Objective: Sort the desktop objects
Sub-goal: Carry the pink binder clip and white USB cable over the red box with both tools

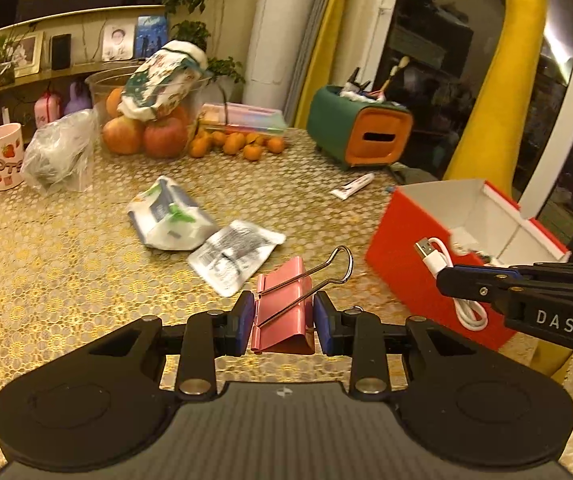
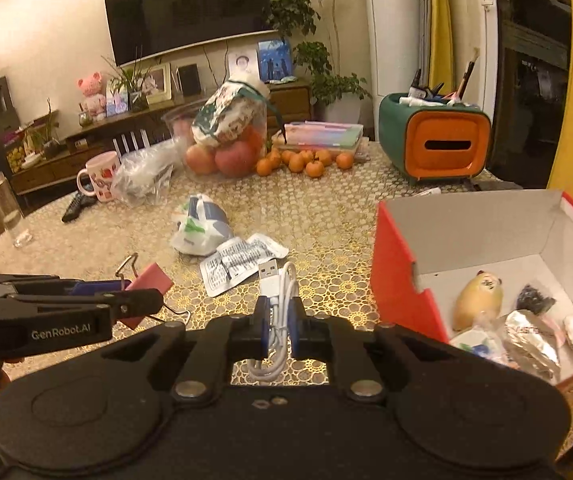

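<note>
My left gripper (image 1: 284, 322) is shut on a pink binder clip (image 1: 282, 312) and holds it above the gold tablecloth. It also shows in the right wrist view (image 2: 148, 280). My right gripper (image 2: 278, 322) is shut on a coiled white USB cable (image 2: 276, 312), just left of an open red box (image 2: 394, 276). In the left wrist view the cable (image 1: 440, 258) hangs in front of the red box (image 1: 406, 256). The box holds a yellow figure (image 2: 476, 300) and several small items. Two sachets, a white-blue one (image 1: 166, 216) and a printed one (image 1: 234, 256), lie mid-table.
A green-orange tissue box (image 1: 360, 132) with pens stands at the back right. A bowl of apples (image 1: 146, 132), small oranges (image 1: 242, 144), a plastic bag (image 1: 58, 152), a pink mug (image 1: 0, 156) and a tube (image 1: 352, 186) lie on the table.
</note>
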Demonstrator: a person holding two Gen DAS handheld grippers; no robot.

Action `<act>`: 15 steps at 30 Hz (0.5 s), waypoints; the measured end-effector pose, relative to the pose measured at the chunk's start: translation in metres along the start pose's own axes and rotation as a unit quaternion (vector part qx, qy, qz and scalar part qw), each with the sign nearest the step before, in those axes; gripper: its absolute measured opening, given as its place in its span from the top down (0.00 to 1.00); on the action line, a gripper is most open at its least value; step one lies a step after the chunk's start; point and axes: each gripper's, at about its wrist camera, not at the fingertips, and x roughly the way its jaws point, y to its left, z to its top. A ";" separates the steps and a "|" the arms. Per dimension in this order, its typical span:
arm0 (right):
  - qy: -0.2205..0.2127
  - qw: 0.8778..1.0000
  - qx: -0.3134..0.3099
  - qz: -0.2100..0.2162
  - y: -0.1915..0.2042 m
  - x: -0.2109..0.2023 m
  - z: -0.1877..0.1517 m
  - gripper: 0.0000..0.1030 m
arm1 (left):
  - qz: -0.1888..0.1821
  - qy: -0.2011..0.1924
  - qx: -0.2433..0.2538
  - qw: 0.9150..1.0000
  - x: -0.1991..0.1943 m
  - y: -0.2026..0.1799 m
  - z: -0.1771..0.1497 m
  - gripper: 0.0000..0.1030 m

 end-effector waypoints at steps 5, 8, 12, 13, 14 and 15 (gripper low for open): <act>-0.011 1.000 0.004 -0.003 -0.007 -0.015 -0.001 0.92 | -0.012 -0.004 0.014 1.000 -0.006 -0.019 0.003 0.70; -0.018 1.000 0.005 -0.004 -0.013 -0.023 -0.001 0.92 | -0.019 -0.006 0.021 1.000 -0.008 -0.031 0.005 0.70; -0.027 1.000 0.012 -0.008 -0.025 -0.032 0.002 0.92 | -0.028 -0.007 0.034 0.999 -0.008 -0.046 0.011 0.70; -0.029 0.999 0.014 -0.010 -0.029 -0.034 0.002 0.92 | -0.031 -0.007 0.039 0.999 -0.007 -0.051 0.013 0.70; -0.030 0.999 0.016 -0.012 -0.033 -0.036 0.002 0.92 | -0.033 -0.008 0.043 0.998 -0.006 -0.056 0.015 0.70; -0.032 0.999 0.019 -0.015 -0.037 -0.038 0.002 0.92 | -0.037 -0.008 0.047 0.998 -0.005 -0.061 0.016 0.70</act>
